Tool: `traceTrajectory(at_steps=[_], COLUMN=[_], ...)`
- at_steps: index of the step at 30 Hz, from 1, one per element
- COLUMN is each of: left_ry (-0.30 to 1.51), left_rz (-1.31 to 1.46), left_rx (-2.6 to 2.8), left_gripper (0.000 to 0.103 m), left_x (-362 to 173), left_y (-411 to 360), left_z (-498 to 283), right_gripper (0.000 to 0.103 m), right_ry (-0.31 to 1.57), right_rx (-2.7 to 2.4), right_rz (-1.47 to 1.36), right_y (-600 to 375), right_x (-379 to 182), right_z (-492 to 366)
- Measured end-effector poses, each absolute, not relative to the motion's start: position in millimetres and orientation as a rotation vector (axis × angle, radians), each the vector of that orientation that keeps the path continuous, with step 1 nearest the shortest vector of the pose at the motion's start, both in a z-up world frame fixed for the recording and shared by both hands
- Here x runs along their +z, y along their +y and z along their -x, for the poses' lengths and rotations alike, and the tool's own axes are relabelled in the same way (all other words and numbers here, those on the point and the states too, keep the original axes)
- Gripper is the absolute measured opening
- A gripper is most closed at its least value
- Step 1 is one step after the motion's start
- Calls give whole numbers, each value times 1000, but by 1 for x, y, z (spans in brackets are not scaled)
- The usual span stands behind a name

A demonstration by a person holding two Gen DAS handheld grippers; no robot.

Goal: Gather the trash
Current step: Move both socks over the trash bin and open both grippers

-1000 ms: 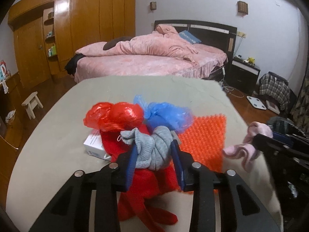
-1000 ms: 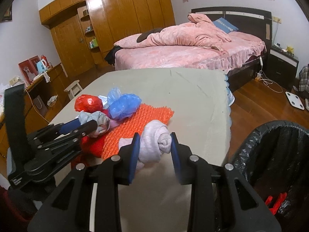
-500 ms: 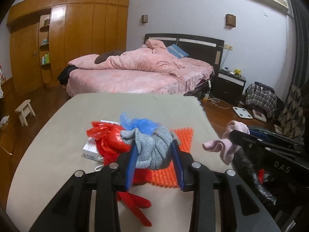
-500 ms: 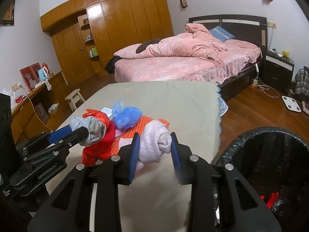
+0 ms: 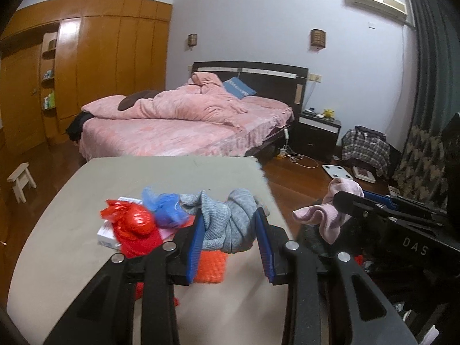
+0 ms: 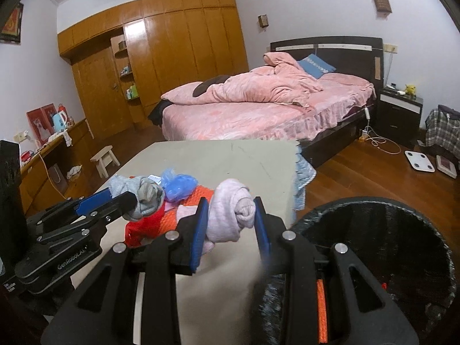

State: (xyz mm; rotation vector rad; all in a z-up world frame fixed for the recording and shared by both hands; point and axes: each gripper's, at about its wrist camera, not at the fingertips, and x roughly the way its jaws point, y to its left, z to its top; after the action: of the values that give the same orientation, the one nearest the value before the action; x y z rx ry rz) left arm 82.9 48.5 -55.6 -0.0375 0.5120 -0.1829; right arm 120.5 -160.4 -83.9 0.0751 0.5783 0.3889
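- My left gripper (image 5: 230, 244) has its jaws squeezed on a rolled grey sock (image 5: 227, 224). The sock is up in the air, above the counter (image 5: 172, 178).
- My right gripper (image 6: 230, 224) has its jaws squeezed on a rolled pink sock (image 6: 230, 212). This sock is up off the counter too, near its right edge.
- In the left wrist view the pink sock (image 5: 330, 212) hangs over the dark trash bin at the right.
- The trash bin (image 6: 373, 230) has a black bag in it. It stands on the wood floor just beside the counter, right by the pink sock. Something small and red lies inside it.
- More trash sits in a pile on the counter: a red plastic bag (image 5: 132, 224), a blue plastic bag (image 5: 164, 210), an orange bumpy mat (image 5: 210, 267) and a small white box (image 5: 106, 235). The bags lie on top of the box and the mat.
- Far behind the counter is a bed (image 6: 258, 109) with a pink blanket. It is well apart from my grippers.
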Motion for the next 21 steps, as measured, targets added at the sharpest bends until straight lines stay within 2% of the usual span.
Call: traceTrajectory(at_steps=[21], left_ry=[516], left_rz=[-24], left_rx=[-487], left_gripper=[35], left_x=[-57], left_y=[-86], left_z=[-89], right_gripper=[30], right_ry=[577], right_rx=[71], right_rz=[-134], right_y=[-301], right_x=[-93], right_z=[-74])
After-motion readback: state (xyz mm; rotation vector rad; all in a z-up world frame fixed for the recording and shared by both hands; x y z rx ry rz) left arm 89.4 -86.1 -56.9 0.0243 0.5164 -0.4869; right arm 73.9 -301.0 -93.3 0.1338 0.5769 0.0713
